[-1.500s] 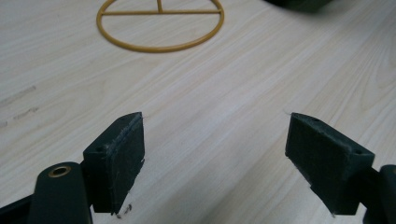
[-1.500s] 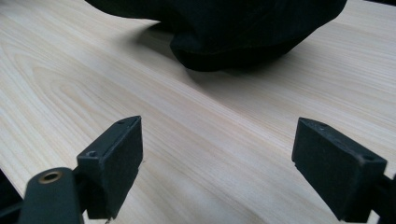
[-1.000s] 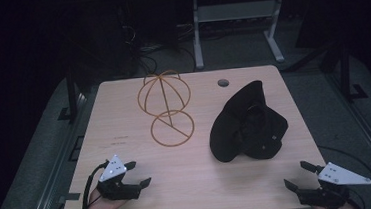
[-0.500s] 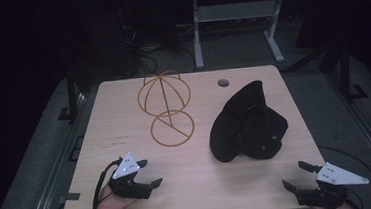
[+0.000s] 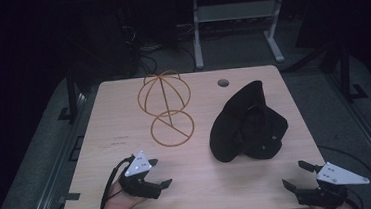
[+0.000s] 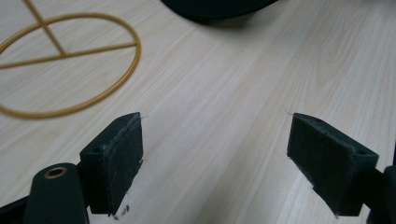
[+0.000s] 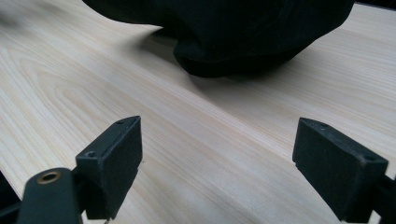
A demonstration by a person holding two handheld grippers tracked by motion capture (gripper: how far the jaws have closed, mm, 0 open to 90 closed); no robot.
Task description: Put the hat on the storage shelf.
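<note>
From above, the black cap (image 5: 248,124) lies right of centre on the table (image 5: 124,114), nearer the right gripper (image 5: 302,174) than the left gripper (image 5: 164,186). Left gripper view: jaws spread, empty — cap edge far ahead. Right gripper view: jaws spread — cap (image 7: 224,32) straight ahead.

- High view: dim; the room around the table (image 5: 131,199) is almost black; only the pale tabletop catches light from above; picture soft and grainy
- Gripper views: brighter, even light; wood grain sharp; the black cap (image 7: 224,28) shows no detail and throws a soft shadow; near jaws slightly blurred
</note>
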